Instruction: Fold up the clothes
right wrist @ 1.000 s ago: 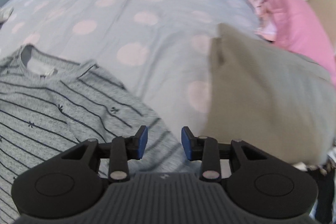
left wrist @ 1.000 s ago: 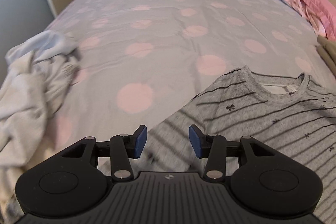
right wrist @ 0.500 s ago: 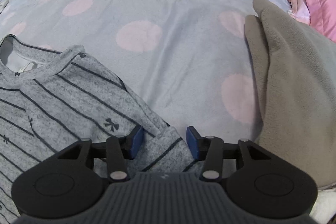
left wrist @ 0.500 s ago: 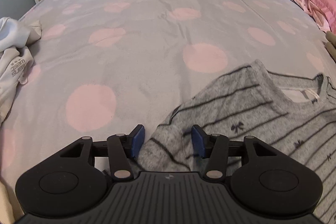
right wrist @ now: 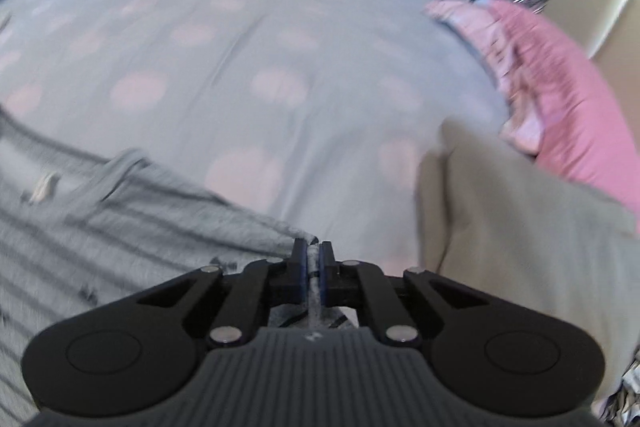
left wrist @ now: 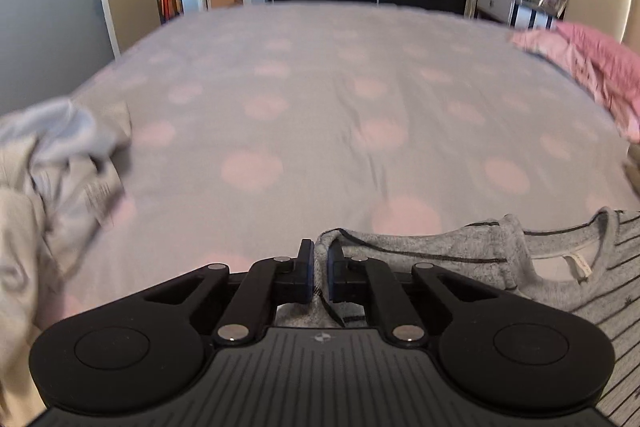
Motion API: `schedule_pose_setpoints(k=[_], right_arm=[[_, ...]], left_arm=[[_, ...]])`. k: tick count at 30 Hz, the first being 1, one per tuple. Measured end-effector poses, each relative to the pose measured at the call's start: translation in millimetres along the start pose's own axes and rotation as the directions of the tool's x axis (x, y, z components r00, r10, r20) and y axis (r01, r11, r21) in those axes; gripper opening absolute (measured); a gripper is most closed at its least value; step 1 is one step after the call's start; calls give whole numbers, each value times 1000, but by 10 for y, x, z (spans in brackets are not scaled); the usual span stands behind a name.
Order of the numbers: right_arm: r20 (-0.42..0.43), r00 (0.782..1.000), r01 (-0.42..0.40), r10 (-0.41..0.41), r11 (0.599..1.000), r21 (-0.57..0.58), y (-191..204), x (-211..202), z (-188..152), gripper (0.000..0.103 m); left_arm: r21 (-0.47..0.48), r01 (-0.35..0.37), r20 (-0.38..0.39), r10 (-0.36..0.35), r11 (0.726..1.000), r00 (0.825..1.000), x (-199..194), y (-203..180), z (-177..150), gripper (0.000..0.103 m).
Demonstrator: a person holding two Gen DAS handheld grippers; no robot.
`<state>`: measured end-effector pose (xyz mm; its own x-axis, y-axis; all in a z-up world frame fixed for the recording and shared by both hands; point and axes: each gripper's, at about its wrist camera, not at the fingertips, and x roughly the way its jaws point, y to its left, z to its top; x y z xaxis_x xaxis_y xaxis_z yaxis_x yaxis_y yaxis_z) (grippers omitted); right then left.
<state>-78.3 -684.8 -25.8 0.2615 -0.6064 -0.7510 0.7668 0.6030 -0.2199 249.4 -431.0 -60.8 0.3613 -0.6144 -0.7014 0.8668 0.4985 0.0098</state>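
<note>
- The left tool (left wrist: 320, 269) has just closed: half a second back its jaws stood apart over the shoulder of the grey striped top (left wrist: 472, 259), and now they are clamped on a pinch of that fabric, which bunches up between the blue pads.
- The right tool (right wrist: 314, 267) has done the same on the other shoulder; its jaws were apart either side of the cloth a moment ago and are now pressed together on a thin ridge of it.
- The top itself lies at the near edge of the bed (left wrist: 320, 99), neckline facing away from the person, the collar and its white label showing just right of the left tool.
- Both views are streaked with motion, the right one badly, so I can't be sure, but the shoulder line looks pulled taut and perhaps lifted off the spotted cover.
- With both shoulders gripped, I'd judge the fold proper is beginning.
- Further out: a crumpled pale garment (left wrist: 52, 179) to the left, a beige fleece (right wrist: 520, 227) to the right, and pink pillows (right wrist: 560, 87) beyond it, all well apart from the top.
</note>
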Motion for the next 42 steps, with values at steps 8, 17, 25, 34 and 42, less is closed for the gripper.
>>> schedule_pose_setpoints(k=[8,17,25,34,42], right_arm=[[-31,998,44,-46,998,-40,183,319,91,6],[-86,995,40,-45,998,-56,290,471,-31,38],[-1,995,-100,100,993,-55,276,-372,-227,38],[-39,963,-271,268,959,-89,608,-1465,-1079,41],[-61,935,-353,349,933,-67,1066,-2193,-1995,41]], left_arm=[[47,-69,-55,72,996,996,416,-82,-33,5],[128,-102,-128,118,987,985,518,-178,-250,13],[100,-82,-29,85,992,996,-370,-105,-325,13],[177,24,-147,2,984,989,-1509,-94,-1002,13],[209,84,-299,-18,974,954,-2225,-102,-2011,13]])
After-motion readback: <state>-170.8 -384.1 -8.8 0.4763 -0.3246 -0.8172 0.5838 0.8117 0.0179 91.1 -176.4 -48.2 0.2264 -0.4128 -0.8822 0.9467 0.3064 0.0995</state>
